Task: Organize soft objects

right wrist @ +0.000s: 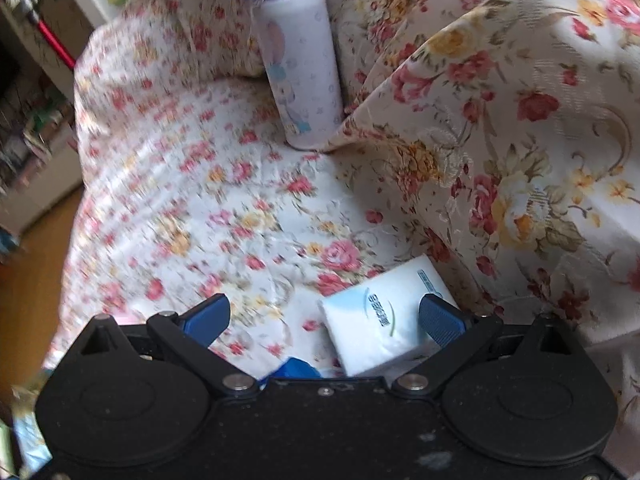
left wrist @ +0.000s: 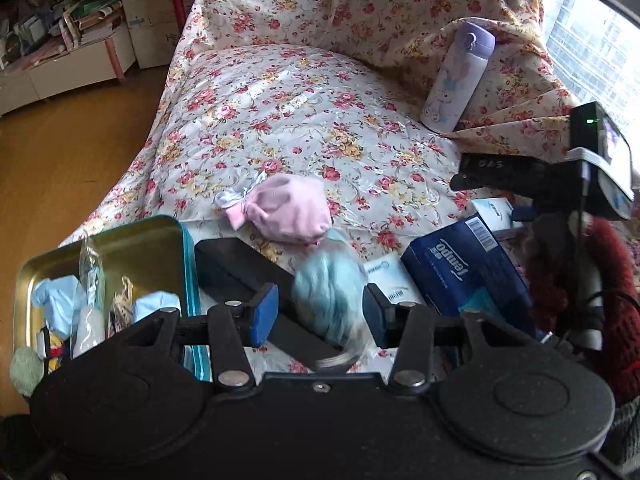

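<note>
Floral bed cover (left wrist: 280,92) fills frame. Lavender bottle (left wrist: 456,80) upper right, navy tissue pack (left wrist: 468,264) right, gold tin (left wrist: 120,248) lower left, pink pouch (left wrist: 288,208) centre. Left hand-held gripper (left wrist: 320,312) clamps blurred pale-blue fluffy ball (left wrist: 328,292), lower centre. Right hand-held gripper (right wrist: 324,320) wide, white tissue packet (right wrist: 380,320) between pads.

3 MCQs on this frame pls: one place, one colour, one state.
1. Where is the bottle?
A. In the tin
B. Against the draped cloth
C. On the floor

2. What colour is the pouch?
A. Pink
B. Green
C. Black

3. The left gripper is:
A. Empty
B. Shut on a blue bundle
C. Shut on the bottle

Key:
1 B, it leans on the floral cloth.
2 A, pink fabric with a silver bow.
3 B, the blue bundle sits pinched between its pads.
</note>
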`<state>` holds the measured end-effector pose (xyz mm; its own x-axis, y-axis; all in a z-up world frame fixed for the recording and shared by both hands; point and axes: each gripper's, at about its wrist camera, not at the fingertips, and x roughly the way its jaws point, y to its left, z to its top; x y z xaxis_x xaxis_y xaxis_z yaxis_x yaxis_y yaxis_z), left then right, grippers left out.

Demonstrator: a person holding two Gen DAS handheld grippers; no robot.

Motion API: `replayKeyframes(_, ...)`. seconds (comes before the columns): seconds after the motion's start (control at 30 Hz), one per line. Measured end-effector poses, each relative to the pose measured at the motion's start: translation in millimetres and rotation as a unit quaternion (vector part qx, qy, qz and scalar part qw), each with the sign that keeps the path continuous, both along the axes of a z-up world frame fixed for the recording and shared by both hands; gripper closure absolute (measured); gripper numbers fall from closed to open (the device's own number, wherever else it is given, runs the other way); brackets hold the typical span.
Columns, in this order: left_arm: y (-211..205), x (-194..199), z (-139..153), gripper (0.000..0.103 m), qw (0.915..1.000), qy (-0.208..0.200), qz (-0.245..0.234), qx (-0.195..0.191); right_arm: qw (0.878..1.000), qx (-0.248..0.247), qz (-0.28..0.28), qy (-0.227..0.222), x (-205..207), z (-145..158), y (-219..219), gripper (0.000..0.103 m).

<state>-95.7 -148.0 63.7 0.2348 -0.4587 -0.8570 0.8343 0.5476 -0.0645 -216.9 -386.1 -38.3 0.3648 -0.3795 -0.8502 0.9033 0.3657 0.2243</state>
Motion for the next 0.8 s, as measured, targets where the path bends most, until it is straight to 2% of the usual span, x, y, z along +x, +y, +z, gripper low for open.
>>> replayKeyframes(0.2,17.0,3.1,-7.9,0.056,0.9999,0.008,0.007,0.004,1.000,-0.003,-0.002,0.009,-1.9,0.3,3.1,0.002)
replayKeyframes(0.3,21.3,9.9,-13.2,0.046,0.9997,0.009,0.020,0.010,1.000,-0.002,-0.002,0.012,-1.4,0.8,4.7,0.002)
replayKeyframes(0.4,20.8,18.7,-18.9,0.043,0.9993,0.013,0.033,0.013,1.000,-0.003,-0.002,0.010,-1.6,1.8,4.8,0.002)
replayKeyframes(0.57,7.3,24.6,-28.1,0.042,0.9990,0.005,0.039,0.024,1.000,-0.002,-0.002,0.008,-2.1,2.5,4.2,0.002)
replayKeyframes(0.67,-8.2,24.9,-32.1,0.027,0.9991,-0.001,0.033,0.025,1.000,-0.001,-0.003,0.003,-2.1,2.4,3.1,0.001)
replayKeyframes(0.8,-29.1,25.9,-36.5,0.024,0.9990,-0.013,0.035,0.023,1.000,0.002,-0.003,-0.002,-2.2,2.5,1.8,0.001)
